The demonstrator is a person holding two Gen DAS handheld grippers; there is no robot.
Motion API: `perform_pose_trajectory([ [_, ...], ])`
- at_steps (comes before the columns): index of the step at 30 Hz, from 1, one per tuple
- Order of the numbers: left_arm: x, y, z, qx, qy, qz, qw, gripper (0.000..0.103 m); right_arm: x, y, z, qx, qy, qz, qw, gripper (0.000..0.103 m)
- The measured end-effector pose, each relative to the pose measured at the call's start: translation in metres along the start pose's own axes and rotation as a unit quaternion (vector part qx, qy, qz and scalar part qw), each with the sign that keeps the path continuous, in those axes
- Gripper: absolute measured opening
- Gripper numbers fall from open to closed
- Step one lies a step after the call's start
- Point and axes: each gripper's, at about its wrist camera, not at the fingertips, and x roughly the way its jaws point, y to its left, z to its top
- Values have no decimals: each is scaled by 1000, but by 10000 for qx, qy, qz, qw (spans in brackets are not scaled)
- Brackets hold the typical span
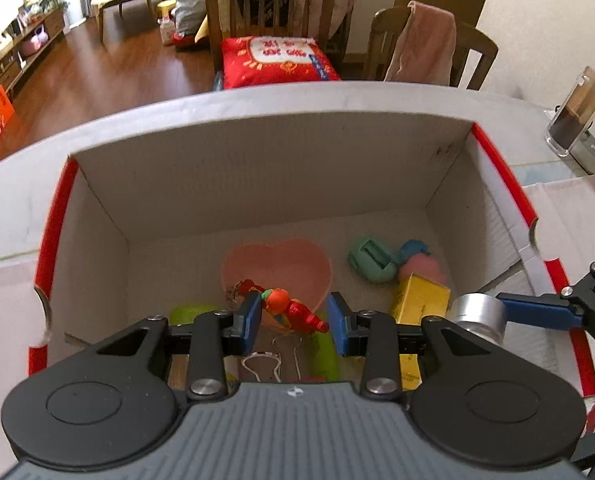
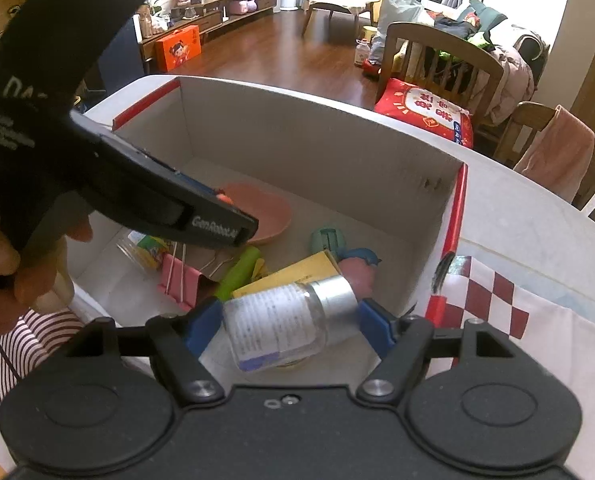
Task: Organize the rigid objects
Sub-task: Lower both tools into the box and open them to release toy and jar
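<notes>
Left-wrist and right-wrist views, both tools over an open cardboard box (image 1: 257,168). A small orange-and-red toy figure (image 1: 291,310) hung between the blue pads of the left gripper (image 1: 293,320). The pad at 9 o'clock touched it, while the pad at 3 o'clock seemed only to meet its red tip, so the jaws stood narrow on the toy and the hold looked slight. Below it, at 12 o'clock from the pads, a pink heart-shaped dish (image 1: 277,268) lay on the box floor.

The right gripper (image 2: 289,326) clasped a clear glass jar (image 2: 277,328) lying on its side, its silver lid (image 2: 333,296) turned toward 2 o'clock. The jaws stood wide, one pad at each end of the jar, above the near part of the box.

Already inside lay a yellow carton (image 2: 289,276), a green tube (image 2: 239,272), a pink binder clip (image 2: 181,280), a teal round piece (image 1: 371,266) and a pink ball (image 1: 421,268), clustered from 12 to 3 o'clock of the left pads. A chair with a red cushion (image 1: 275,62) stood beyond the far wall at 12 o'clock.

Risks, as judged: the toy could swing free and fall early from so thin a grip. The jar, if let go from height, could strike the carton and roll. The two tools were close together and could collide above the box.
</notes>
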Motion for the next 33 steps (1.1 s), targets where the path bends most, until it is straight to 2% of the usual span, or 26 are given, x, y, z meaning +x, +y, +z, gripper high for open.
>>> perform_pose_trajectory([
  [8,1,6,1,-213,73,-133,9997,36,0,0,0,94,-11,-15,10000,76],
  [11,0,7,1,-250,75,-161,9995,38,-1,-1,0,94,-6,17,10000,79],
  [12,-1,7,0,-267,69,-177,9995,39,-1,0,-1,85,-13,4,10000,79],
  [14,-5,8,-1,-304,20,-230,9993,51,-3,0,-2,96,-19,-9,10000,79],
  [16,-9,7,-3,-316,-40,-287,9991,56,-5,-1,-3,143,-42,-8,9999,79],
  [33,-73,-1,-21,24,-579,-240,9980,57,-58,2,-14,545,-484,-118,9973,85],
])
